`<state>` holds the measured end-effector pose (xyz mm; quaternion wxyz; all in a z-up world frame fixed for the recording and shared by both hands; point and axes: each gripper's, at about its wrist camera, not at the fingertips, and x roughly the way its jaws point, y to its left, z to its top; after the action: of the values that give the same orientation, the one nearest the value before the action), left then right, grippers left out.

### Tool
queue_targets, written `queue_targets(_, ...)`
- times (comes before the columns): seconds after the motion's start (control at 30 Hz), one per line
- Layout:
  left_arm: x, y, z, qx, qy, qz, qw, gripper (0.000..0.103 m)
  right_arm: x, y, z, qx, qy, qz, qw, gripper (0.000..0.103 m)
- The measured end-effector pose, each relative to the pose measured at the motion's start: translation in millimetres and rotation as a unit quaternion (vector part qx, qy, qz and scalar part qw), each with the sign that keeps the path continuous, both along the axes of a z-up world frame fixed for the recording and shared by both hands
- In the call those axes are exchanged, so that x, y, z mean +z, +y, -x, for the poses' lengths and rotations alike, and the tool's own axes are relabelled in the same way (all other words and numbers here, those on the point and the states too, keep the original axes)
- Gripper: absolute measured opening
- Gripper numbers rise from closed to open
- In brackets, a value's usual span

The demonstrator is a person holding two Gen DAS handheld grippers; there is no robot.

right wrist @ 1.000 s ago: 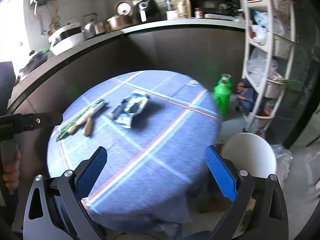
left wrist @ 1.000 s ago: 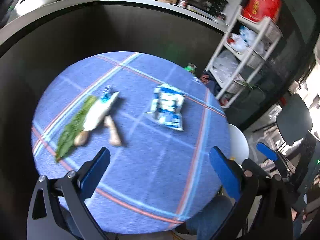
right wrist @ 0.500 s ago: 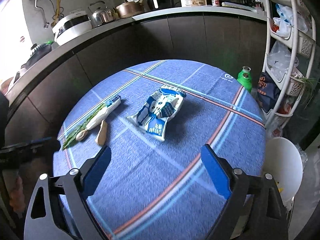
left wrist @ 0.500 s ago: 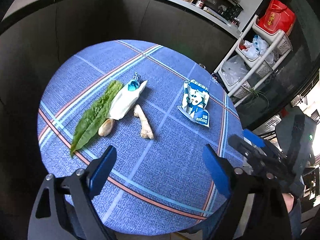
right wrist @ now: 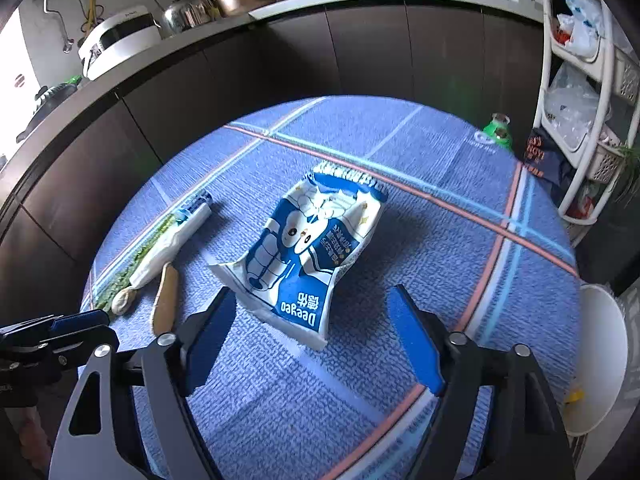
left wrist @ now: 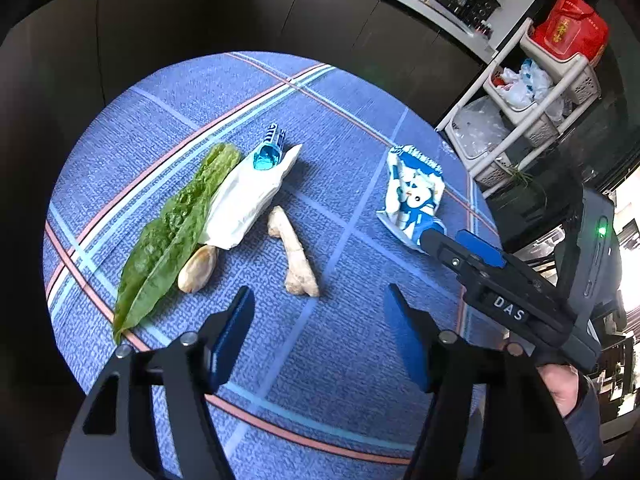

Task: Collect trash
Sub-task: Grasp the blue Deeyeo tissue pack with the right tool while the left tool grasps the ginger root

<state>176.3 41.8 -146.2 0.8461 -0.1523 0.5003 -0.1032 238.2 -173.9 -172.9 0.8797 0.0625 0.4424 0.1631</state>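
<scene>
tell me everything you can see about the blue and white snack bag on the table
The snack bag is a crinkled, glossy plastic-looking pouch, blue and white, printed with a cartoon animal and the word "Deeyeo". It looks flattened and mostly empty, with its corners curled up. It lies flat on the blue plaid tablecloth, apart from the leaf, white wrapper and bone-like scrap. Its near end sits just ahead of the right gripper, whose jaws have just been closing but do not touch it.

Kettle (right wrist: pixel 179 11) and rice cooker (right wrist: pixel 120 42) on counter; white shelf rack (left wrist: pixel 532 104) beside round table (left wrist: pixel 340 360).
</scene>
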Motion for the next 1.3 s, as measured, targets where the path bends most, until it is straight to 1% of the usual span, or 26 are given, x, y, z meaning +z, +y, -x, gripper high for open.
queue_targets(0.07,-4,-1,-4,-0.002,0.005,0.001,1.0000,0.063,-6,0,-5,-0.003,0.007,-0.007,1.000,0.065)
queue_targets(0.17,-10,-4,-12,-0.007,0.009,-0.001,0.9999,0.055,-12,0,-8,-0.004,0.016,-0.017,1.000,0.050)
queue_targets(0.23,-14,-7,-17,-0.008,0.012,-0.003,0.9999,0.052,-14,-1,-9,-0.004,0.018,-0.017,1.000,0.025)
queue_targets(0.27,-16,-8,-19,-0.007,0.014,-0.004,0.9999,0.051,-13,-1,-9,-0.003,0.018,-0.018,1.000,0.022)
queue_targets(0.3,-18,-9,-21,-0.006,0.017,-0.005,0.9998,0.048,-13,-1,-8,-0.002,0.016,-0.018,1.000,0.011)
queue_targets(0.33,-19,-10,-24,-0.005,0.020,-0.006,0.9998,0.045,-11,-1,-6,0.000,0.011,-0.016,1.000,0.006)
queue_targets(0.47,-26,-14,-33,-0.001,0.027,-0.004,0.9996,0.039,-2,-1,5,0.007,-0.015,0.009,1.000,0.004)
queue_targets(0.53,-28,-16,-36,0.000,0.029,-0.007,0.9996,0.038,4,-2,11,0.010,-0.025,0.016,1.000,0.004)
queue_targets(0.73,-32,-19,-43,0.008,0.029,-0.011,0.9995,0.037,15,-5,31,0.009,-0.036,0.007,0.999,0.004)
queue_targets(0.77,-32,-20,-44,0.011,0.029,-0.014,0.9994,0.035,16,-7,34,0.010,-0.037,0.005,0.999,0.004)
queue_targets(0.83,-33,-21,-48,0.015,0.029,-0.024,0.9992,0.024,18,-6,40,0.013,-0.037,0.006,0.999,0.004)
queue_targets(0.9,-35,-19,-48,0.017,0.028,-0.031,0.9990,0.021,19,-7,44,0.015,-0.039,0.007,0.999,0.004)
queue_targets(1.0,-36,-16,-45,0.017,0.021,-0.034,0.9991,0.020,21,-7,49,0.019,-0.036,0.002,0.999,0.005)
queue_targets(1.1,-36,-17,-42,0.017,0.017,-0.040,0.9989,0.019,26,-6,56,0.026,-0.042,0.001,0.999,0.005)
queue_targets(1.17,-35,-18,-38,0.014,0.017,-0.032,0.9992,0.019,31,-8,62,0.028,-0.048,0.000,0.998,0.005)
queue_targets(1.3,-19,-26,-24,0.006,-0.003,-0.025,0.9997,0.019,40,-15,72,0.024,-0.059,-0.002,0.998,0.005)
